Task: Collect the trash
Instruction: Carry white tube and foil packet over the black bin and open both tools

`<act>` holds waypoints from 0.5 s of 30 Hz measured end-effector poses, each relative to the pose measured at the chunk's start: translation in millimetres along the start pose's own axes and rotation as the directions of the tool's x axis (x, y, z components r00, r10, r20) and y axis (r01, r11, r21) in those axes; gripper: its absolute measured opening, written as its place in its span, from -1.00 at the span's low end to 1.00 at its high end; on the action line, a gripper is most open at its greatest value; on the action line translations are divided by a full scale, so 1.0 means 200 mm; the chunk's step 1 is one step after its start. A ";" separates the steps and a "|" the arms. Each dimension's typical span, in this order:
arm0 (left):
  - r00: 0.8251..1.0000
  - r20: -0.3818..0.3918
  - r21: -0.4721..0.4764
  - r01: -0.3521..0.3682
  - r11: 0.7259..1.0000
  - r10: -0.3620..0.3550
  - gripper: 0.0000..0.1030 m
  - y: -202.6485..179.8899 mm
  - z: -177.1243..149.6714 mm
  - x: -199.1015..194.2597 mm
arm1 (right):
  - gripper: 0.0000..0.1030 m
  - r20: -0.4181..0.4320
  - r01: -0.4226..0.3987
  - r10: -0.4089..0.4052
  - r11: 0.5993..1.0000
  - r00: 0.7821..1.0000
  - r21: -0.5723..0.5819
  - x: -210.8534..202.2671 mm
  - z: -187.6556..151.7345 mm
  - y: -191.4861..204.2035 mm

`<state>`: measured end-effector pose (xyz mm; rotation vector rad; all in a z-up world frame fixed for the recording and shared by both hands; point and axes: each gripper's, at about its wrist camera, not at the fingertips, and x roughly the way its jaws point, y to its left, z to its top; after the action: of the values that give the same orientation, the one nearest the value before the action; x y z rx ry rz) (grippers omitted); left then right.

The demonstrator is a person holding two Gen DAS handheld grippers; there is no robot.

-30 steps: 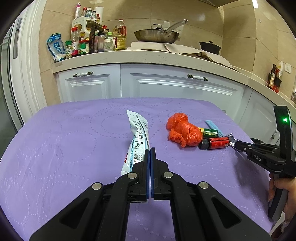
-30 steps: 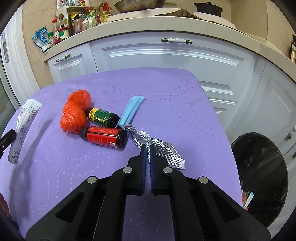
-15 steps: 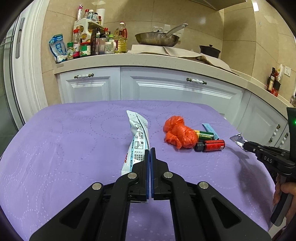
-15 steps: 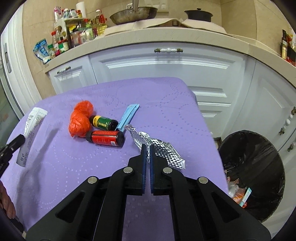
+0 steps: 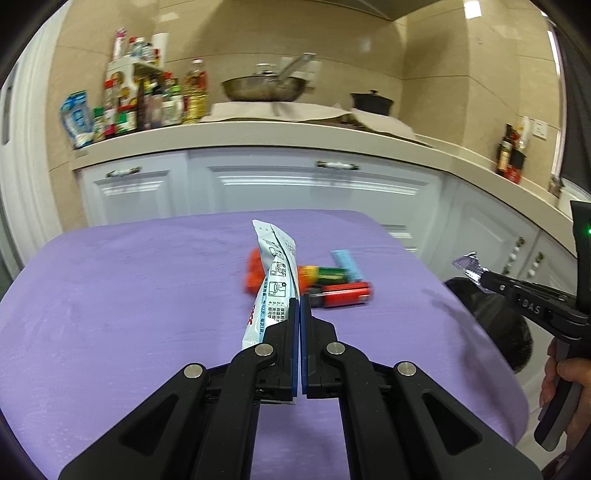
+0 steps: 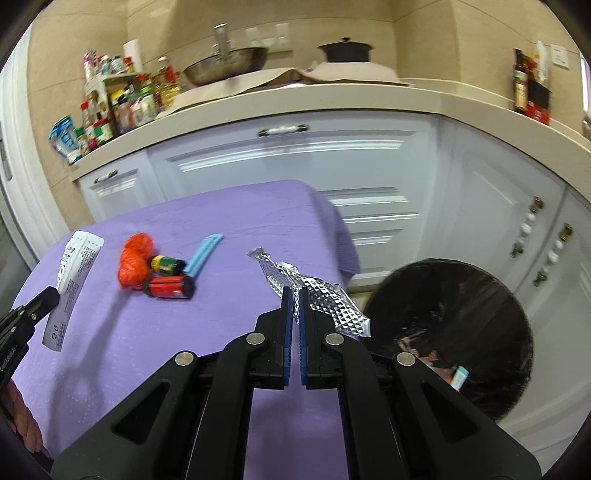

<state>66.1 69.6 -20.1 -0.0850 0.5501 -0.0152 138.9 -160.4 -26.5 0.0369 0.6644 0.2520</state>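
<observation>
We see a steel wok point(image 5: 263, 88) on the kitchen counter point(image 5: 236, 131) at twelve o'clock, a black lidded pot point(image 5: 371, 102) at one, and a crowd of condiment bottles point(image 5: 147, 103) at eleven. White cabinet doors point(image 5: 310, 188) run beneath; dark bottles point(image 5: 509, 157) stand at three.

Even indoor light, fairly bright; a ceiling strip lamp point(image 5: 469, 8) glares at the top of the left wrist view. Motion blur smears both views, worst on the cluttered spice rack point(image 5: 136, 96) and small trash beyond the purple quilted table cover point(image 5: 110, 295). Soft shadows fall on that cover. Fisheye bends the white cabinet fronts point(image 6: 295, 155); corners go black.
</observation>
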 end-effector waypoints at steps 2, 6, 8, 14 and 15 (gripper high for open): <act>1.000 0.003 0.020 0.030 0.999 -0.030 -0.98 -0.09 0.01 0.01 | -0.94 0.009 0.017 -0.017 1.000 1.000 0.015 -0.03 -0.01 -0.06; 0.996 0.004 0.049 0.084 0.995 -0.085 -0.98 -0.24 0.03 0.03 | -0.94 0.033 0.060 -0.061 0.997 0.998 0.053 -0.10 -0.03 -0.21; 0.994 0.006 0.065 0.106 0.992 -0.107 -0.98 -0.32 0.04 0.04 | -0.94 0.044 0.083 -0.086 0.994 0.995 0.076 -0.14 -0.04 -0.28; 0.984 -0.008 0.111 0.176 0.978 -0.176 -0.98 -0.57 0.04 0.09 | -0.94 0.062 0.133 -0.142 0.982 0.988 0.132 -0.21 -0.07 -0.49; 0.982 -0.011 0.119 0.187 0.975 -0.187 -0.98 -0.62 0.04 0.11 | -0.94 0.064 0.141 -0.151 0.980 0.986 0.142 -0.22 -0.08 -0.52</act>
<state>89.5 -53.4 -13.3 -0.0193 0.5380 -0.2313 119.3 -273.4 -24.4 0.1277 0.6066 0.0627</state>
